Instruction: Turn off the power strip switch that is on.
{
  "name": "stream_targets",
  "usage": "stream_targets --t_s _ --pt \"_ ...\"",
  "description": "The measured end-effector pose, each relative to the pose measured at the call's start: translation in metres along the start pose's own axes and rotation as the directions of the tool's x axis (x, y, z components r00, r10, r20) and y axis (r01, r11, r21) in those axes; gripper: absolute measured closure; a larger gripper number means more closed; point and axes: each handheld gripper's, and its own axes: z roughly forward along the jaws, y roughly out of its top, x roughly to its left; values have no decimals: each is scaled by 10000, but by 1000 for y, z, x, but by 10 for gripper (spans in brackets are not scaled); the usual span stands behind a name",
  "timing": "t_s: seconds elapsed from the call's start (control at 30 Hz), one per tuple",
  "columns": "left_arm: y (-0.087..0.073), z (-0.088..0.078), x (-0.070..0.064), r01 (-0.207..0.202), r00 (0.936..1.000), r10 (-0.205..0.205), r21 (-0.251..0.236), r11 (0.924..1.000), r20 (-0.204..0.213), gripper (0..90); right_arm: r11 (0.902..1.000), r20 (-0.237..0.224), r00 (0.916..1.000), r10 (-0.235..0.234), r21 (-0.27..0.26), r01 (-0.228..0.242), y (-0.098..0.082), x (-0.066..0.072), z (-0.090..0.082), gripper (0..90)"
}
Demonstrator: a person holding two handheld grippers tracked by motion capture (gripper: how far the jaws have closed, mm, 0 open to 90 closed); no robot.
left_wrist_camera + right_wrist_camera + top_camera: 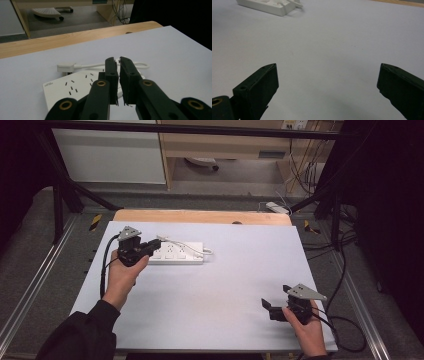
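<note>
Power strip (75, 86) label small, blurred, unreadable.

- White power strip (176, 253) with dark socket slots, white cable (110, 65).
- Black left gripper (118, 75), black right gripper (327, 90).
- Pale lilac-grey table (240, 285), wooden far edge.

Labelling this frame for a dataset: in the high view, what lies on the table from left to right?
left gripper → white power strip → bare grey table mat → right gripper.
</note>
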Motion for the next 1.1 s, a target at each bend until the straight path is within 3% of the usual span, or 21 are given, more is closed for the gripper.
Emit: stream_targets --t_s 0.43,0.77,1.1 --pt "-8 34 -6 -724 9959 749 489 9962 -509 900 9999 -78 9999 -86 75 87 0 -1 3 41" --pt "-13 51 -6 -597 9965 637 735 9955 -541 900 10000 -113 9999 -30 17 31 0 0 2 41" --pt "-18 60 3 -156 9984 214 1082 9940 -520 900 10000 -114 9999 -45 13 45 0 -1 2 41"
